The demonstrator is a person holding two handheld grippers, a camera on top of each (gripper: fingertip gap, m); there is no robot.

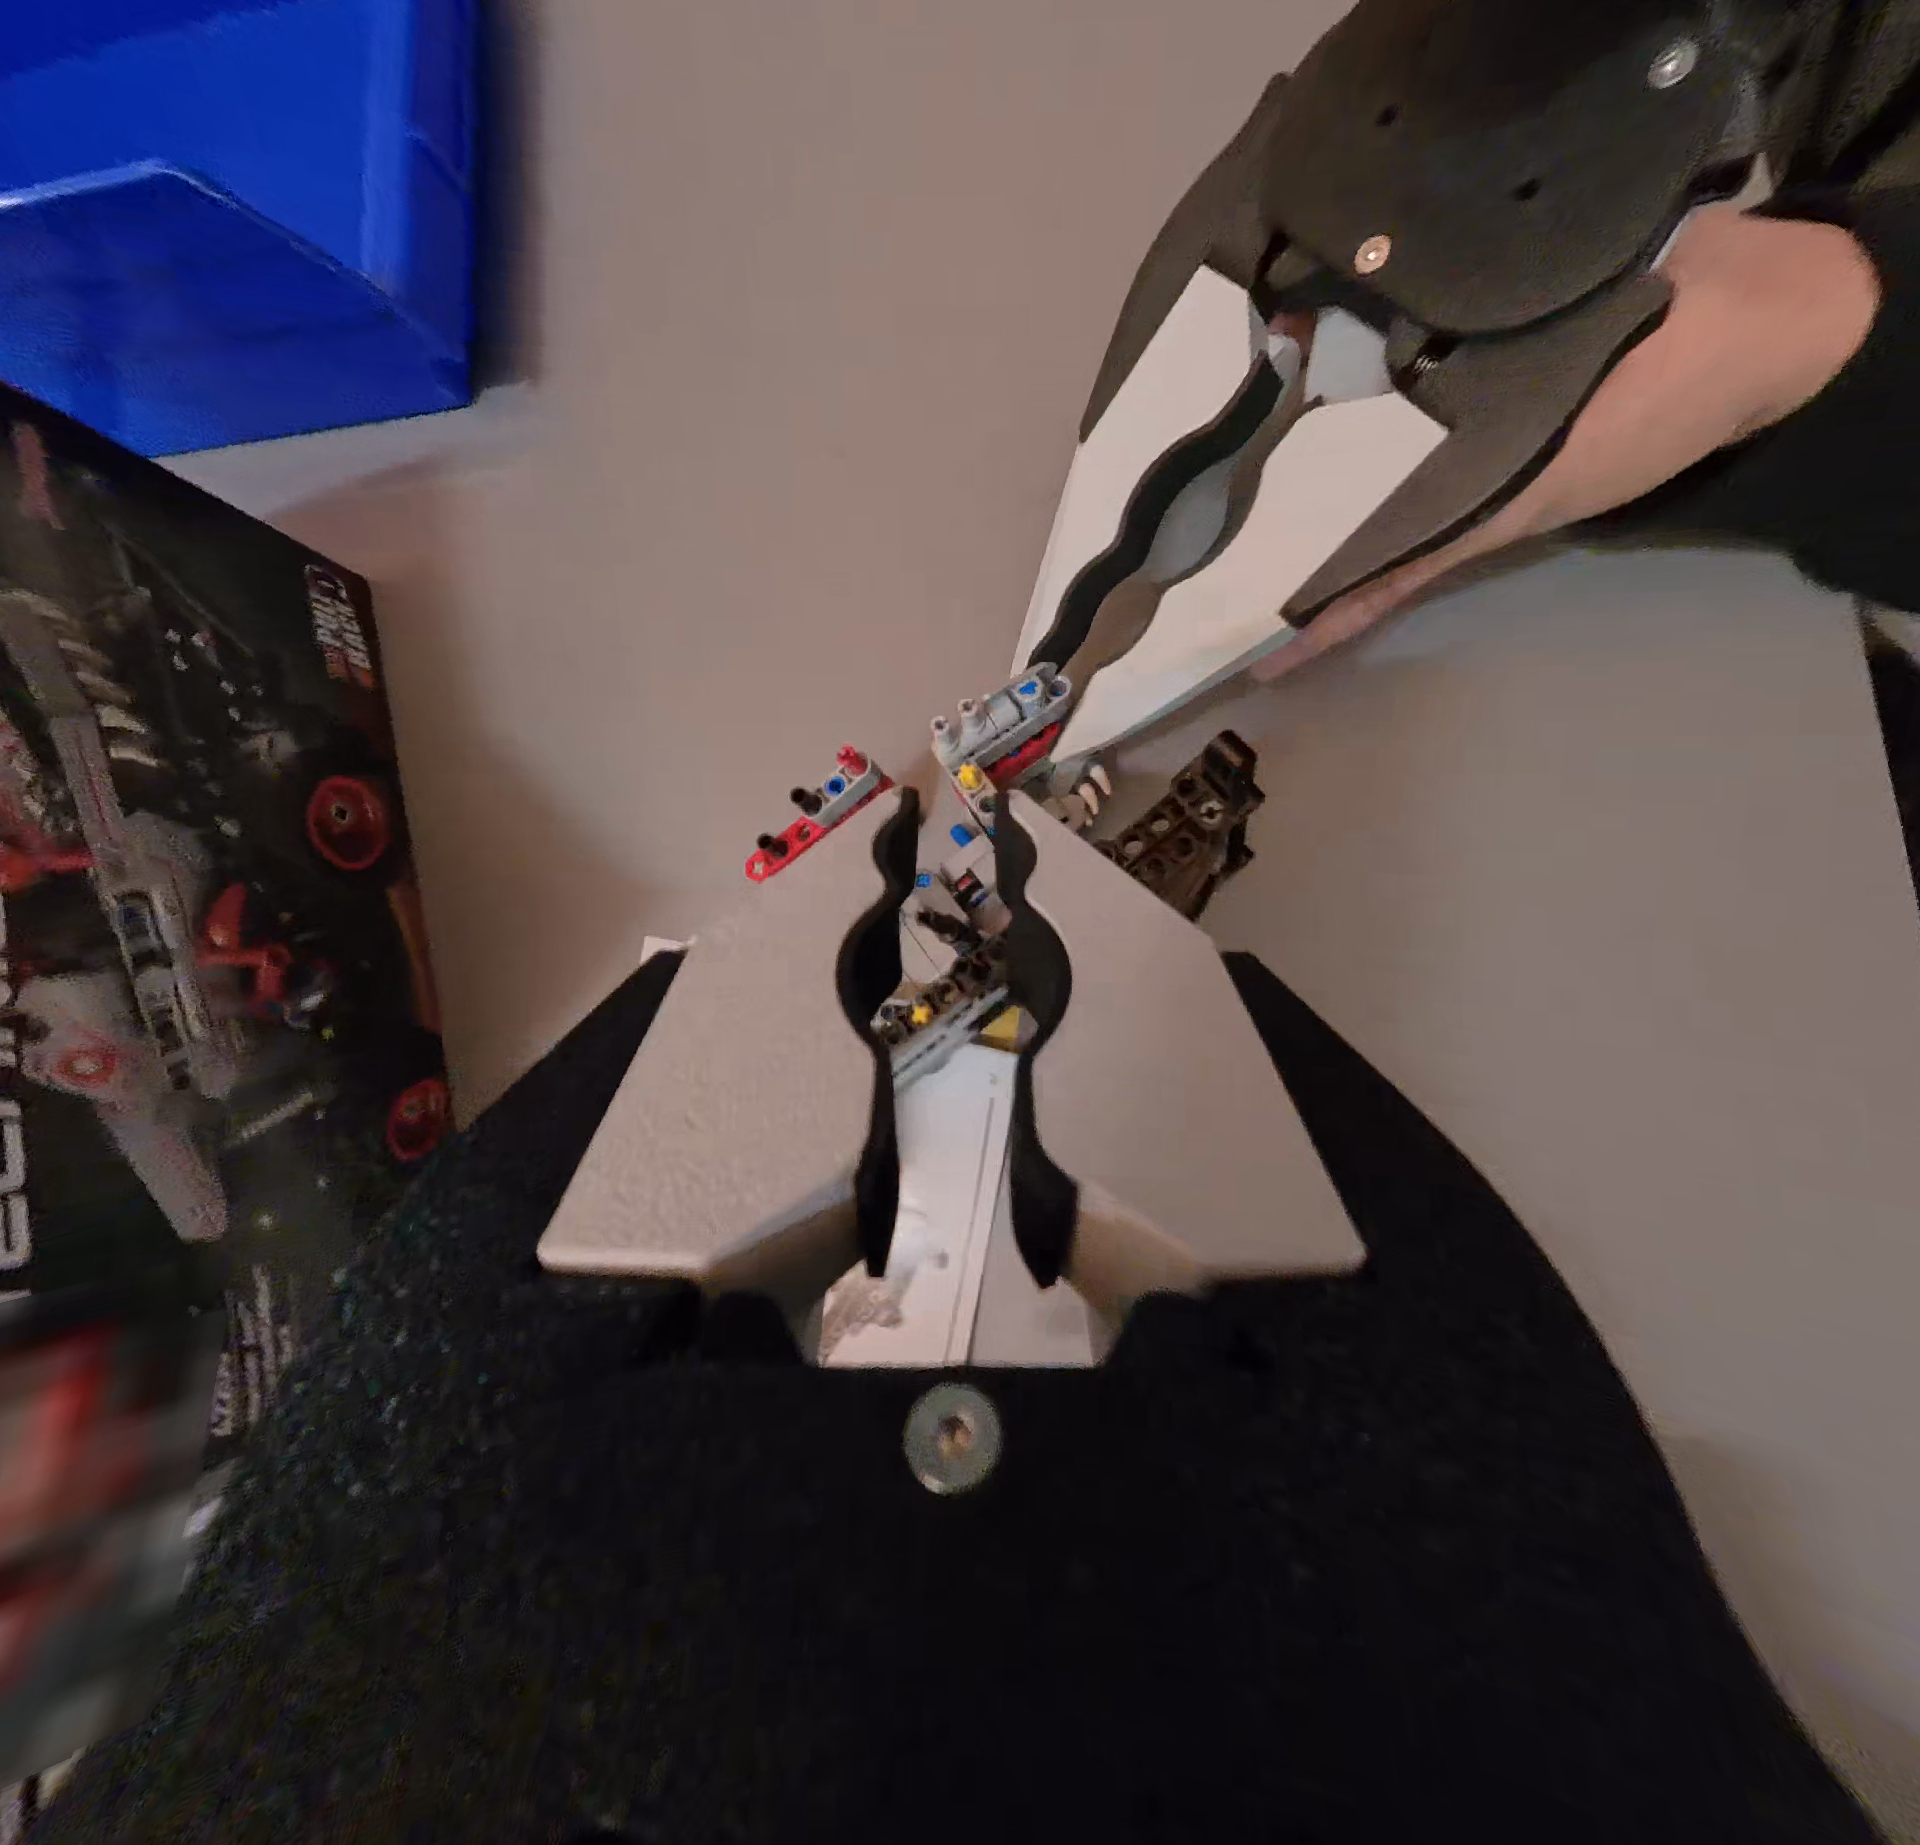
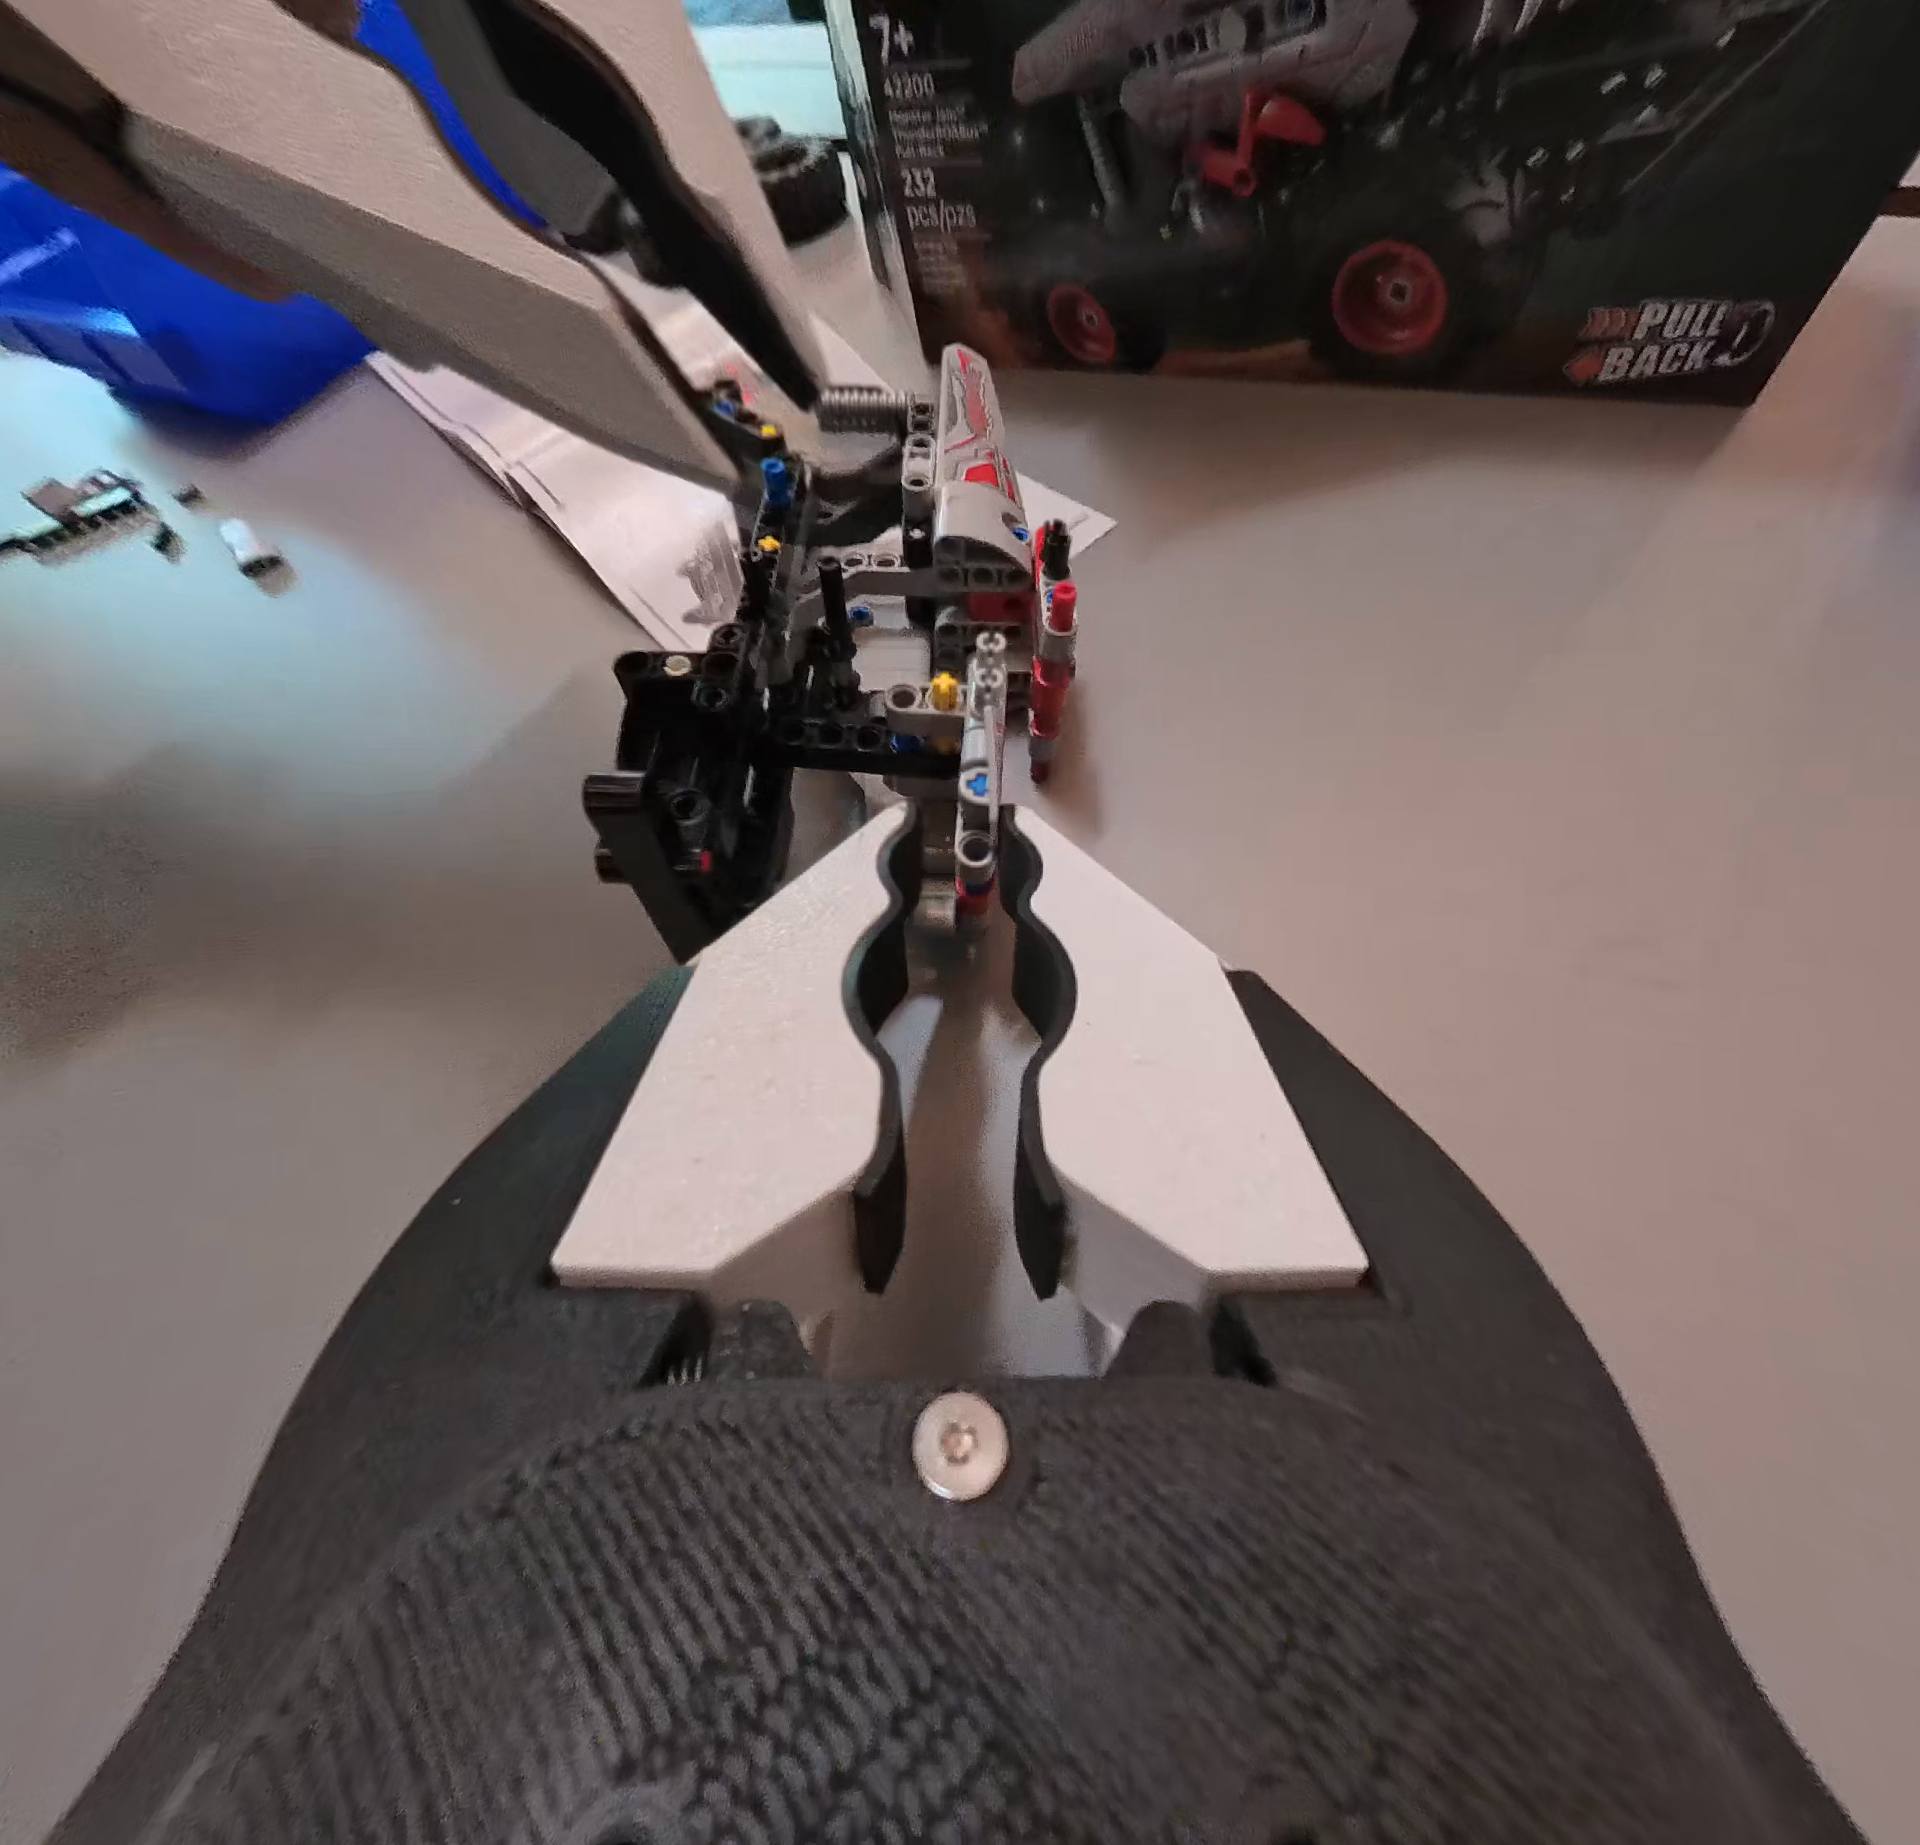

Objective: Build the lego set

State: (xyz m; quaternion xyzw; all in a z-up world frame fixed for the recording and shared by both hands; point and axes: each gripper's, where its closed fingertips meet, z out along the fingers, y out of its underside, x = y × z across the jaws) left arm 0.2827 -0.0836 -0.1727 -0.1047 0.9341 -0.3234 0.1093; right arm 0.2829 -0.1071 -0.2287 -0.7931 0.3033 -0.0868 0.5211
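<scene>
The half-built lego truck chassis (image 2: 727,735), black frame with a grey and red body panel (image 2: 971,455), sits on an instruction booklet (image 2: 582,486) on the table. My left gripper (image 1: 954,813) is shut on the chassis's far frame rail; in the right wrist view it (image 2: 769,445) reaches in from the upper left. My right gripper (image 2: 958,839) is shut on a small grey beam assembly (image 2: 979,777) with a blue pin and holds it against the chassis's near end. In the left wrist view it (image 1: 1049,678) comes from the upper right with the assembly (image 1: 1003,725) at its tips.
A red beam piece with pins (image 1: 821,813) lies beside the chassis. The lego box (image 2: 1403,164) stands behind, a blue bin (image 1: 229,174) to one side. Loose small parts (image 2: 104,517) and a black tyre (image 2: 800,185) lie on the table. A hand (image 1: 1683,382) holds the right gripper.
</scene>
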